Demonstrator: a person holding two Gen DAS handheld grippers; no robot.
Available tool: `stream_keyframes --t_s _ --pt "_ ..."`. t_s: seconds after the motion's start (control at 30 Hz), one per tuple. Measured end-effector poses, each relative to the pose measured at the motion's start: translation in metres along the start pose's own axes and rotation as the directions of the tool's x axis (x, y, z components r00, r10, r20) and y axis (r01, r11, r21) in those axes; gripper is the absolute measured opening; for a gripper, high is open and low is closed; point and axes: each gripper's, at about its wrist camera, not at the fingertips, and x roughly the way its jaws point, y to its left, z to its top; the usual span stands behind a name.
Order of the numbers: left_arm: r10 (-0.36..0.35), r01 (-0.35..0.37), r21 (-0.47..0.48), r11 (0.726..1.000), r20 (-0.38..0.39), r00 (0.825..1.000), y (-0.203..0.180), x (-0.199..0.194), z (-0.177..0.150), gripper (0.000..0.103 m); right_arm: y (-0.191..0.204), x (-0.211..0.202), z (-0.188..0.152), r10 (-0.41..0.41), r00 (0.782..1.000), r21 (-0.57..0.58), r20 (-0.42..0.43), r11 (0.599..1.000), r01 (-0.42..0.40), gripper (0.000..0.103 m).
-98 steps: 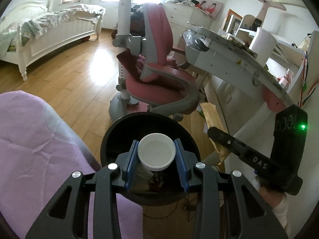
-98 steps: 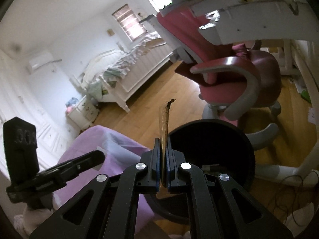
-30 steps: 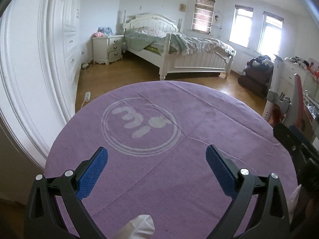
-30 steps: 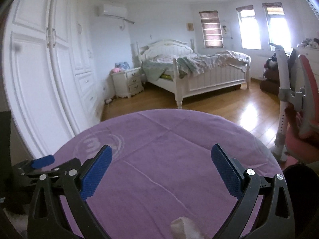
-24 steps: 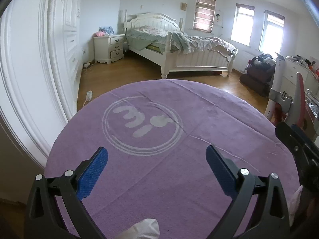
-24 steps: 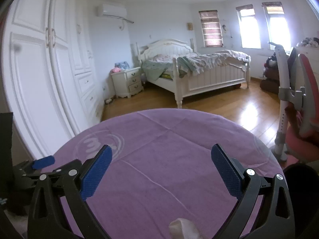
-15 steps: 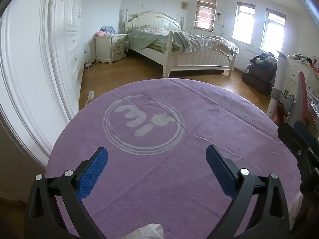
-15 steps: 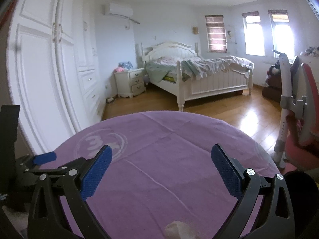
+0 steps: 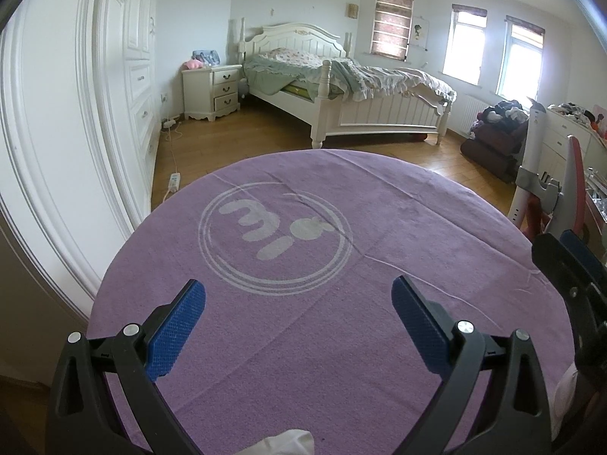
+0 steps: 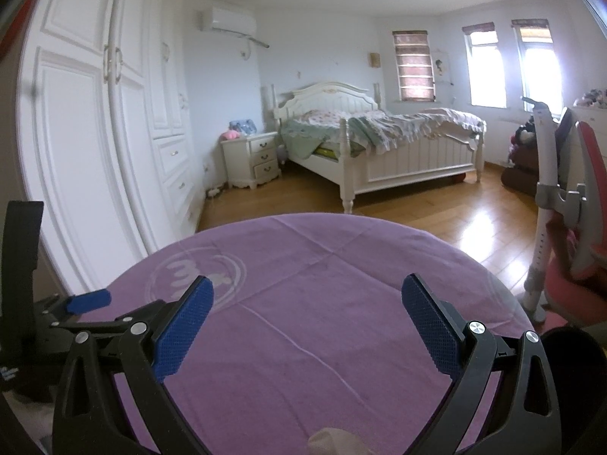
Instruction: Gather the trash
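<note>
Two claws hang wide apart and empty over the round desk draped in a purple cloth [image 9: 303, 341]: the left claw [image 9: 298, 318] and the right claw [image 10: 307, 322], blue pads spread. At the bottom edge of each view a crumpled white tissue [image 9: 288, 443] lies on the cloth, just below the claw. A black round bin [image 10: 569, 364] shows at the lower right of the right wrist view. Beyond, a white wooden bed [image 9: 364, 106] stands across the wooden floor [image 10: 436, 204].
</note>
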Motion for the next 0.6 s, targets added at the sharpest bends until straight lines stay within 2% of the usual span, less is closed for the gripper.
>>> stream_keyframes --t_s 0.6 --pt "0.001 -0.001 -0.002 1.000 -0.001 1.000 -0.0004 -0.0001 -0.0015 0.098 -0.0016 0.0005 0.0024 0.002 1.000 0.012 -0.015 1.000 -0.002 0.098"
